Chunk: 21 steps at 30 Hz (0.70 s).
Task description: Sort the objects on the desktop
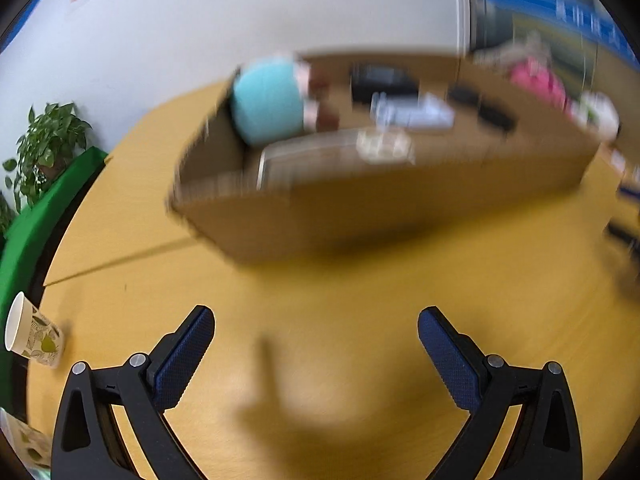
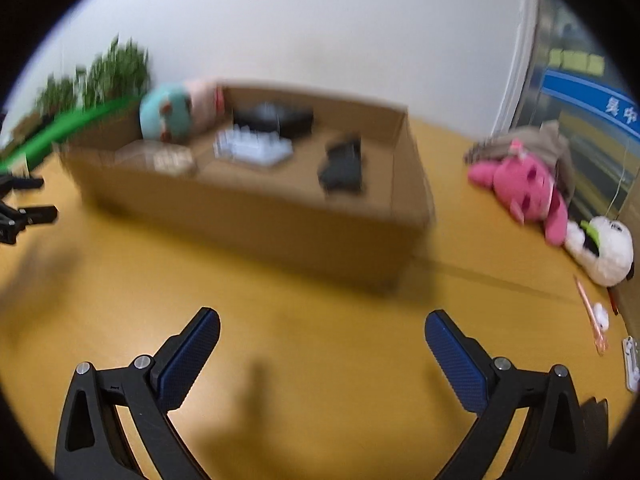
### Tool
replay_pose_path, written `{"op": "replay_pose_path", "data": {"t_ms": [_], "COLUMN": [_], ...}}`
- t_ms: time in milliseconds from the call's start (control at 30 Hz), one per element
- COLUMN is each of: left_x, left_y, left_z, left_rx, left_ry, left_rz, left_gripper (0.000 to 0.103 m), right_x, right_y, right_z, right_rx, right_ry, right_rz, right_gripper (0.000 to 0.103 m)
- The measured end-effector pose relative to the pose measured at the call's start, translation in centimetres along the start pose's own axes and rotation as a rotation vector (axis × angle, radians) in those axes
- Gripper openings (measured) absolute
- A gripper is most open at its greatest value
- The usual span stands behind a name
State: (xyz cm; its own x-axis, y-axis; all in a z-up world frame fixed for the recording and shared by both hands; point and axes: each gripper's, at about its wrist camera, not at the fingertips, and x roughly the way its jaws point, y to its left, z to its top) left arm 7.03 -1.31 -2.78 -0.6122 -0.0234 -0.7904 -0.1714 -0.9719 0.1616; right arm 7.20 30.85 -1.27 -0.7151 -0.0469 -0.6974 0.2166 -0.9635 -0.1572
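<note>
An open cardboard box [image 1: 360,216] [image 2: 256,204] stands on the yellow table. Inside lie a teal plush [image 1: 268,100] [image 2: 168,114], black items [image 2: 344,164] and a pale blue-white object [image 1: 416,114] [image 2: 252,146]. Outside, to the right, a pink plush [image 2: 524,184] [image 1: 538,80] and a white plush [image 2: 604,248] [image 1: 598,114] rest on the table. My left gripper [image 1: 316,340] hovers open over bare table in front of the box. My right gripper [image 2: 322,344] is likewise open, with nothing between its fingers. Both views are blurred.
A paper cup [image 1: 32,332] lies at the left table edge. A potted plant [image 1: 48,144] and green chair back [image 1: 48,208] stand beyond it. An orange pen [image 2: 590,312] and a small white item [image 2: 632,364] lie at the far right.
</note>
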Motion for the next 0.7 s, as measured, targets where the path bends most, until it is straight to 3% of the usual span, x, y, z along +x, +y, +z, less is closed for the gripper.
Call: {"op": "replay_pose_path", "data": {"t_ms": [167,400,700], "left_x": [1.4,2.5,3.8], "left_y": [2.6,4.6,5.7], "left_z": [-0.7,-0.2,1.1], "left_rx": [-0.015,-0.019,-0.030], "left_ry": [0.052,-0.002,0.004], "left_rz": [-0.183,-0.195,-0.191], "left_gripper": [0.103,0.103,0.103], "right_x": [1.1,2.0,2.9], "right_y": [-2.4,-4.9,-9.4], "right_z": [-2.0,-2.7,-2.5], "right_rx": [-0.049,-0.032,-0.058], "right_ry": [0.114,0.139,0.138], "right_rz": [0.026,0.238,0.265], "right_gripper": [0.102,0.103,0.103]}}
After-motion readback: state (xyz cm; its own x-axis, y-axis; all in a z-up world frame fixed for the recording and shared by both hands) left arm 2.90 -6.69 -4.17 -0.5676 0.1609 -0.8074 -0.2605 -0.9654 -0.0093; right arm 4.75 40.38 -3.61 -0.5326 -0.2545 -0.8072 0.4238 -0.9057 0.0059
